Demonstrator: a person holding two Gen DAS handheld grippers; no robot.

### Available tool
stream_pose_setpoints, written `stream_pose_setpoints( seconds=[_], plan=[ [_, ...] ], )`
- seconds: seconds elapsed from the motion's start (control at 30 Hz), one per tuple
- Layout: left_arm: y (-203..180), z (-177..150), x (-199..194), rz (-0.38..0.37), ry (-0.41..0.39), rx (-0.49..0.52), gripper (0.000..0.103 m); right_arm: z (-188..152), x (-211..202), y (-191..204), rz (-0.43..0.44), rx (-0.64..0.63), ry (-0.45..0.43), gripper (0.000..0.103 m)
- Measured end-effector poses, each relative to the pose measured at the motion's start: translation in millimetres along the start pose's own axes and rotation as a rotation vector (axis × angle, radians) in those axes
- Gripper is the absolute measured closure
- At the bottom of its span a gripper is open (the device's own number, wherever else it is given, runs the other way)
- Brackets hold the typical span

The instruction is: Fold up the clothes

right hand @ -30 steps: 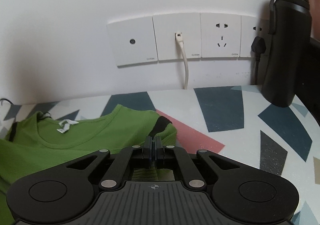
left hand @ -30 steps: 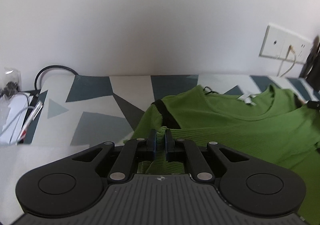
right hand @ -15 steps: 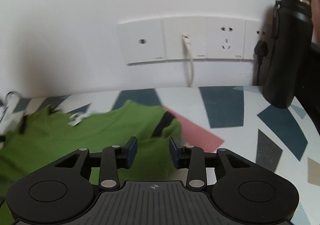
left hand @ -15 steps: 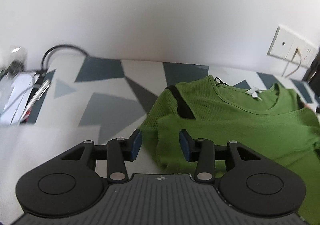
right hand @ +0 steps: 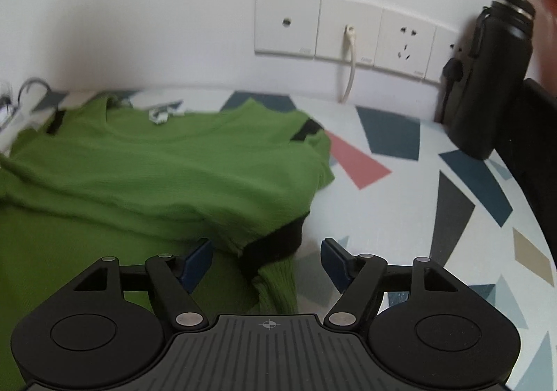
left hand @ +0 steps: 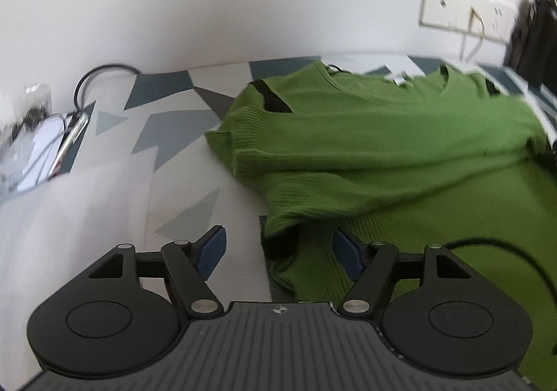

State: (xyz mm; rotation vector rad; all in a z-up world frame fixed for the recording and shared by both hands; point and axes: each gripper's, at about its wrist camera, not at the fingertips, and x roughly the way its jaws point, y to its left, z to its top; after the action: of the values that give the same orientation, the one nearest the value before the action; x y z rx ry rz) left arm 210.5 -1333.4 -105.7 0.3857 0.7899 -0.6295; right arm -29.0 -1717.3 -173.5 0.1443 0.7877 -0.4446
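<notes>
Where socket plates [right hand: 344, 32] carry print, seemingly unreadable

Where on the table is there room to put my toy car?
Bare table lies between the green shirt and black bottle; more between the shirt and the cable clutter. The middle is crowded by the shirt.

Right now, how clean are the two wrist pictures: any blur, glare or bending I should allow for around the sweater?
Left wrist view: motion smear across the green sweater and the wall sockets; the gripper body stays sharp. Right wrist view: softer blur on the sweater's collar, sharper sockets and black bottle. Both views: fisheye bends the table edge and darkens the corners; lighting is flat, with no glare.
</notes>
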Motion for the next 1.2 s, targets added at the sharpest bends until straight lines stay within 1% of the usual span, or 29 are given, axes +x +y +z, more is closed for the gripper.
stream_pose_setpoints(
  seconds=[0.07, 0.13, 0.2, 0.33, 0.4, 0.47, 0.53, 0.63, 0.73, 0.87, 1.07, 1.13, 1.17, 1.2],
  plan=[
    [-4, -2, 2, 0.028, -0.002, 0.035, 0.030, -3, 2, 3, -0.011, -0.036, 0.019, 0.038],
    [-3, -5, 2, 0.042, -0.010, 0.031, 0.029, -6, 2, 2, -0.040, -0.045, 0.017, 0.039],
    [1, -6, 2, 0.058, -0.011, 0.018, 0.028, -8, 0, -9, -0.083, 0.002, 0.014, 0.042],
    [10, -7, 2, 0.099, -0.013, -0.013, 0.028, -11, -5, -37, -0.098, 0.138, 0.003, 0.042],
    [15, -7, 3, 0.089, -0.009, -0.031, 0.028, -14, -5, -43, -0.091, 0.158, 0.010, 0.042],
    [15, -8, 3, 0.090, -0.012, -0.029, 0.026, -18, -5, -45, -0.089, 0.165, 0.006, 0.042],
    [14, -9, 3, 0.097, -0.021, -0.015, 0.026, -19, -5, -50, -0.078, 0.214, 0.008, 0.042],
    [20, -9, 5, 0.093, -0.017, -0.051, 0.025, -21, -6, -58, -0.068, 0.285, -0.007, 0.042],
    [23, -10, 6, 0.100, -0.016, -0.072, 0.025, -23, -7, -59, -0.080, 0.276, -0.014, 0.042],
    [24, -10, 8, 0.100, -0.021, -0.081, 0.025, -25, -9, -71, -0.079, 0.354, -0.027, 0.042],
    [27, -10, 10, 0.100, -0.023, -0.087, 0.019, -23, -8, -75, -0.090, 0.389, -0.028, 0.042],
    [29, -9, 9, 0.065, -0.011, -0.107, 0.021, -23, -7, -72, -0.098, 0.366, -0.021, 0.042],
    [31, -9, 6, 0.021, -0.008, -0.122, 0.021, -22, -7, -70, -0.104, 0.344, -0.016, 0.040],
    [34, -8, 0, -0.051, -0.020, -0.141, 0.021, -22, -8, -68, -0.108, 0.317, -0.013, 0.040]
  ],
)
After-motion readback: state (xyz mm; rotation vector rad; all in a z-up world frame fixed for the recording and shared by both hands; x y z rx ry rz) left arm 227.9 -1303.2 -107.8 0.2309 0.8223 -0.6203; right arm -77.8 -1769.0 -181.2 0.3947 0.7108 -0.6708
